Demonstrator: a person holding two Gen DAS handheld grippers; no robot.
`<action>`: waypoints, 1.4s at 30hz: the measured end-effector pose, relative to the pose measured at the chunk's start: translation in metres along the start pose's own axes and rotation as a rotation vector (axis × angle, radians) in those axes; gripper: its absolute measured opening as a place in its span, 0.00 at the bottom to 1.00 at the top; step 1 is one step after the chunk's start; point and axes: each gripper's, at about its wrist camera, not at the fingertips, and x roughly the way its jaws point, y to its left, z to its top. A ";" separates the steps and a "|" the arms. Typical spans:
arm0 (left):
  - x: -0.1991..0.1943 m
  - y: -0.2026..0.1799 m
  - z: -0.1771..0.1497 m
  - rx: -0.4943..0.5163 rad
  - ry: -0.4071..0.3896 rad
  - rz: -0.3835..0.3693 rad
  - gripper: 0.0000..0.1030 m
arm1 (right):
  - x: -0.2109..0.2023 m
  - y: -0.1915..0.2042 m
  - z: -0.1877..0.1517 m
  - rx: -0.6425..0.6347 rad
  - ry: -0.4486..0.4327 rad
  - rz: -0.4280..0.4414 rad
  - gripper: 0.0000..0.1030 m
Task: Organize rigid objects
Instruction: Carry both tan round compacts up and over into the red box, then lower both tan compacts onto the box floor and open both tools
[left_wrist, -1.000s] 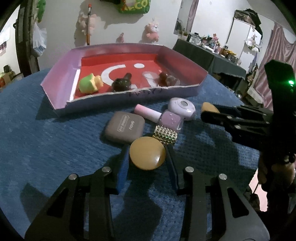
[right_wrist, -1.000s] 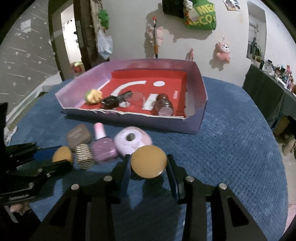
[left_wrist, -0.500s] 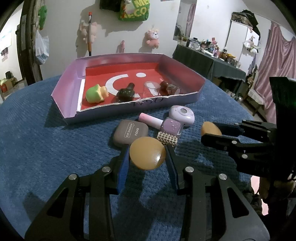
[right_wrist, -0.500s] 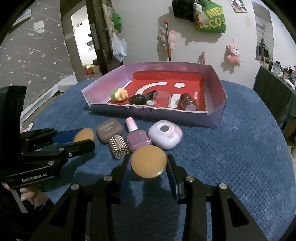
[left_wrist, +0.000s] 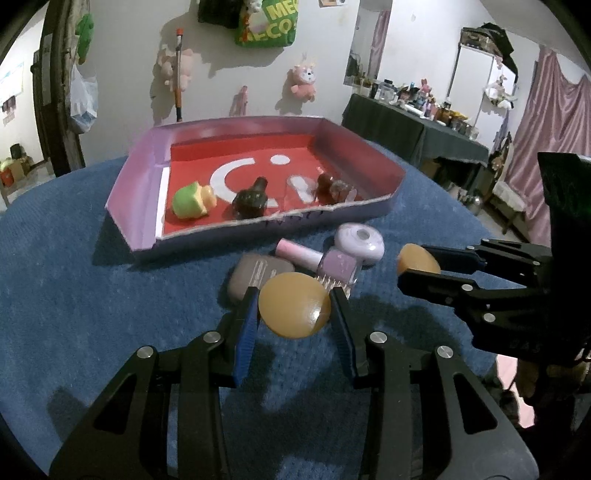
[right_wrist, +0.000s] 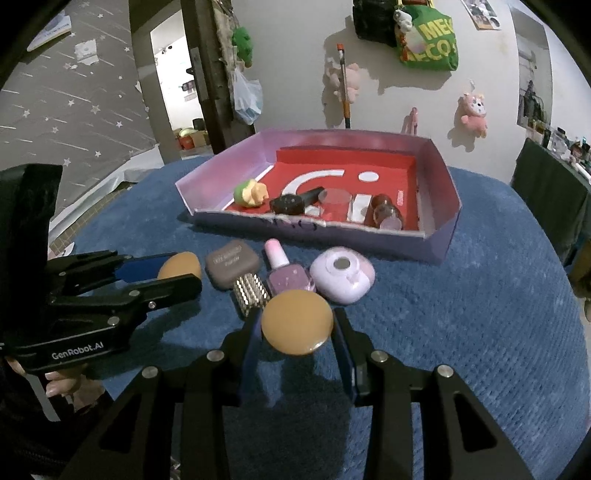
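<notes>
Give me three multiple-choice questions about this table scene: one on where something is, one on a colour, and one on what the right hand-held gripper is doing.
1. Where is the green and yellow toy?
A. hanging on the wall
B. inside the tray
C. in a hand-held gripper

2. What colour is the tray's floor?
A. red
B. green
C. black

3. The right hand-held gripper is:
A. open and empty
B. shut on the tray's wall
C. shut on a tan disc

Answers:
1. B, because the toy lies on the tray's floor near its left end.
2. A, because the floor is red with white marks.
3. C, because the disc sits clamped between its two fingers, clear of the cloth.
</notes>
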 end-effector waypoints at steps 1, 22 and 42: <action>-0.002 0.002 0.006 -0.007 -0.004 -0.016 0.35 | -0.001 0.000 0.004 -0.004 -0.004 0.001 0.39; 0.094 0.061 0.144 0.075 0.160 0.022 0.35 | 0.101 -0.061 0.154 -0.077 0.138 0.020 0.39; 0.179 0.086 0.146 0.044 0.378 -0.022 0.35 | 0.177 -0.084 0.160 -0.101 0.396 0.025 0.39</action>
